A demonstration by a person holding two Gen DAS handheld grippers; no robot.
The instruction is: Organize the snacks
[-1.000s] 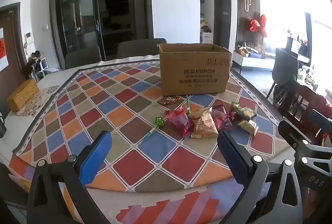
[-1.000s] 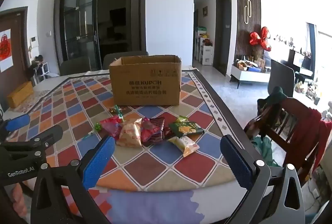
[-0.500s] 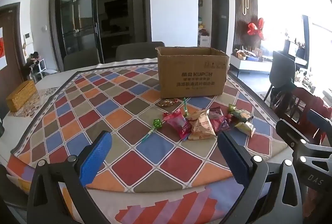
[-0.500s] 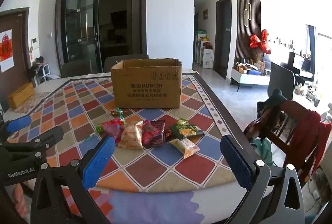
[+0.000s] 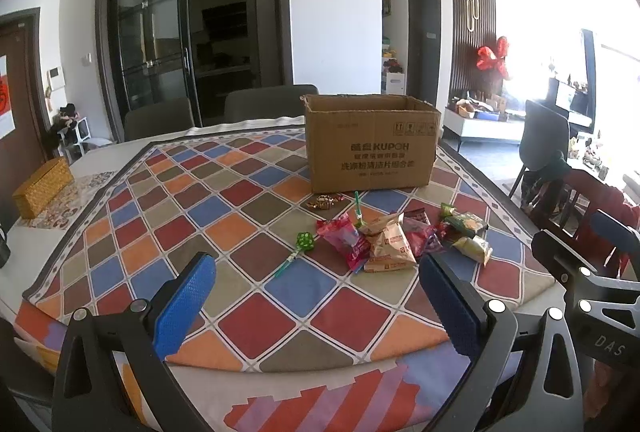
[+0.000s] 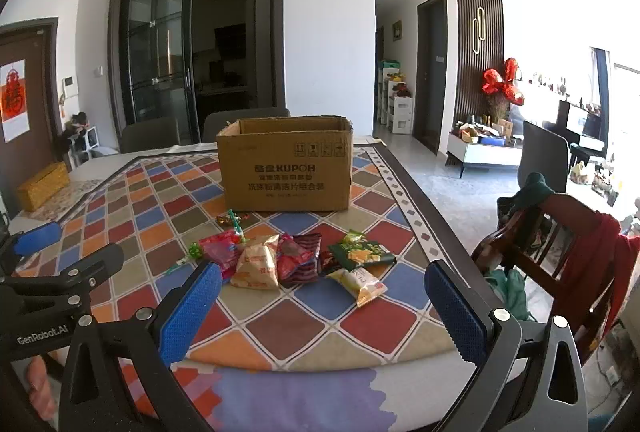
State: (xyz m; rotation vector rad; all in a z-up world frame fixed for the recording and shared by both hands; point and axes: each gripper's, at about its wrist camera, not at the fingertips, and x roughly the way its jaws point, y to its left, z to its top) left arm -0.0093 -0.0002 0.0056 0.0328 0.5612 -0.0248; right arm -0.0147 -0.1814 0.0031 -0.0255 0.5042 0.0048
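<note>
An open brown cardboard box stands on the checkered tablecloth, also in the right wrist view. In front of it lies a pile of snack packets: a pink packet, a tan packet, a dark red packet, a green packet, a yellow packet, a green lollipop and a small wrapped candy. My left gripper is open and empty, near the table's front edge. My right gripper is open and empty, just before the pile.
A woven yellow box sits at the table's far left. Grey chairs stand behind the table. A wooden chair with red clothing stands close to the table's right edge. The left gripper's body shows in the right wrist view.
Both grippers have risen and tilted slightly; the box and snacks sit a little lower in the views. Nothing on the table has moved.
</note>
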